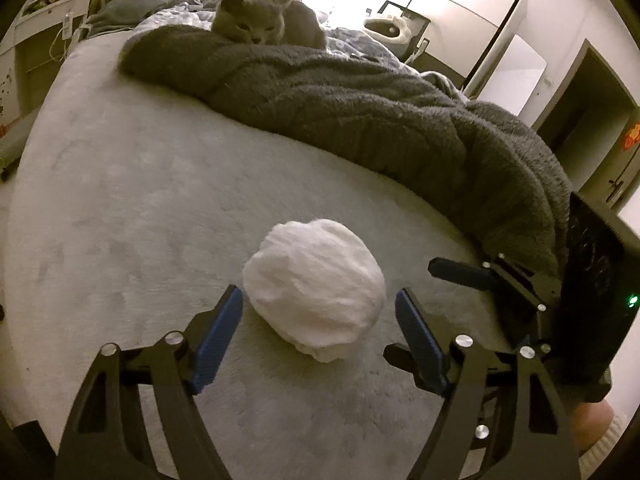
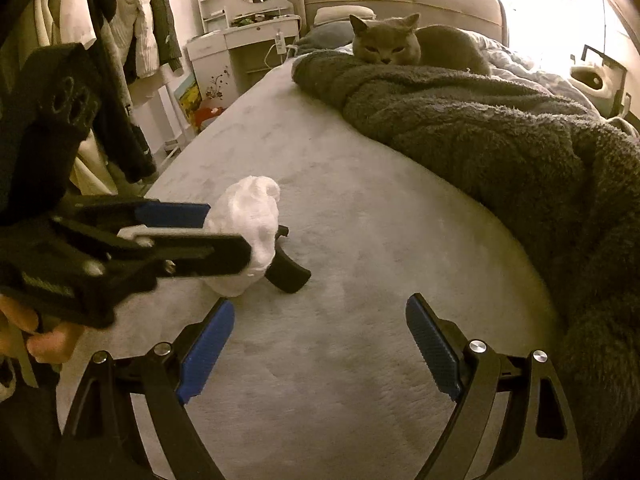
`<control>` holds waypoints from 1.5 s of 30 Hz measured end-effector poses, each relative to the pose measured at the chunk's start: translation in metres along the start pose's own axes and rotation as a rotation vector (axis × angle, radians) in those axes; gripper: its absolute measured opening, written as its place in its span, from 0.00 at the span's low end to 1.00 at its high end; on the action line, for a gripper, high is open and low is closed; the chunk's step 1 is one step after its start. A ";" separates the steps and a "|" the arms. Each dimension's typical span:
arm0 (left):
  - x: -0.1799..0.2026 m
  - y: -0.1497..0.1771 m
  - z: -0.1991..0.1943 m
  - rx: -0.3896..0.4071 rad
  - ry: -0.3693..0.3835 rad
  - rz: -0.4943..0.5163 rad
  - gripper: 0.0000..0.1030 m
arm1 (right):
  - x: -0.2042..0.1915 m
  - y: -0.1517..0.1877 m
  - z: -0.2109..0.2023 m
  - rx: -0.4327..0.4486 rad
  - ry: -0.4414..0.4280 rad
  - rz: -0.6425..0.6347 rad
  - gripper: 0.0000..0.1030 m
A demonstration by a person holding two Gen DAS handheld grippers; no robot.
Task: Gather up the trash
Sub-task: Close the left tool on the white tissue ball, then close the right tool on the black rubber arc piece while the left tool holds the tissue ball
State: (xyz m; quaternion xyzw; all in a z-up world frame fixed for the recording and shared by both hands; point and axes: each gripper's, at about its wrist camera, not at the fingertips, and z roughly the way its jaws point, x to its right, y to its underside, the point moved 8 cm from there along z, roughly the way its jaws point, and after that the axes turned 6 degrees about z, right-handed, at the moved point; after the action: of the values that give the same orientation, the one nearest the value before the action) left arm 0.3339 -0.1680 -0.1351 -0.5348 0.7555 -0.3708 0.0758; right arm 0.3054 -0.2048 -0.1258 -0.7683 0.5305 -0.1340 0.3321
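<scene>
A crumpled white tissue ball [image 1: 316, 288] lies on the pale grey bed sheet [image 1: 140, 200]. My left gripper [image 1: 319, 294] is low over the sheet and straddles the ball, its blue pads [image 1: 220, 328] standing wide on either side. A narrow gap shows at each pad, so nothing is gripped. In the right wrist view the same tissue ball [image 2: 244, 232] sits ahead and to the left, with the left gripper [image 2: 248, 236] reaching around it. My right gripper [image 2: 320, 302] stands open over bare sheet [image 2: 360, 240], with nothing between its fingers.
A grey cat [image 1: 256, 20] [image 2: 384, 44] lies at the far end on a dark fleece blanket [image 1: 360, 112] [image 2: 500, 140] heaped along the bed's right side. A white dressing table [image 2: 248, 48] and hanging clothes [image 2: 132, 40] stand left of the bed. A person's hand [image 2: 44, 344] holds the left gripper.
</scene>
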 end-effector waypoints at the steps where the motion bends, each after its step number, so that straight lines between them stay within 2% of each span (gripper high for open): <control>1: 0.001 0.000 0.002 -0.002 -0.004 0.002 0.77 | 0.001 0.000 0.000 -0.001 -0.002 0.000 0.86; 5: -0.002 0.001 0.008 -0.007 -0.050 0.008 0.67 | 0.003 0.002 0.001 -0.010 -0.001 -0.003 0.86; 7: -0.005 0.001 0.009 -0.004 -0.054 -0.005 0.65 | 0.004 0.002 0.001 -0.012 -0.001 -0.003 0.86; 17: -0.013 -0.004 -0.003 0.053 -0.075 -0.027 0.41 | 0.012 -0.009 -0.005 0.016 -0.035 0.055 0.86; 24: -0.021 -0.006 -0.016 0.083 -0.115 -0.023 0.33 | 0.005 -0.012 0.005 -0.008 -0.050 0.058 0.86; 30: -0.036 -0.004 -0.030 0.101 -0.139 -0.037 0.32 | -0.014 -0.019 0.012 -0.016 -0.074 0.015 0.86; 33: -0.044 -0.003 -0.036 0.103 -0.148 -0.046 0.32 | -0.023 -0.019 0.020 -0.039 -0.056 -0.020 0.86; 34: -0.047 -0.002 -0.039 0.103 -0.149 -0.050 0.32 | -0.026 -0.018 0.023 -0.046 -0.048 -0.032 0.85; 36: -0.052 -0.001 -0.044 0.104 -0.158 -0.048 0.32 | -0.032 -0.018 0.029 -0.066 -0.043 -0.051 0.74; 42: -0.063 0.007 -0.053 0.089 -0.178 -0.032 0.32 | -0.042 -0.016 0.048 -0.122 0.007 -0.091 0.57; 45: -0.069 0.009 -0.058 0.087 -0.183 -0.033 0.32 | -0.046 -0.016 0.054 -0.144 0.026 -0.103 0.54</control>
State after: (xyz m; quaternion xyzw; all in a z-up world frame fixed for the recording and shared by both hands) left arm 0.3259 -0.0789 -0.1190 -0.5751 0.7197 -0.3539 0.1614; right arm 0.3289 -0.1394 -0.1489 -0.8147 0.5027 -0.1225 0.2618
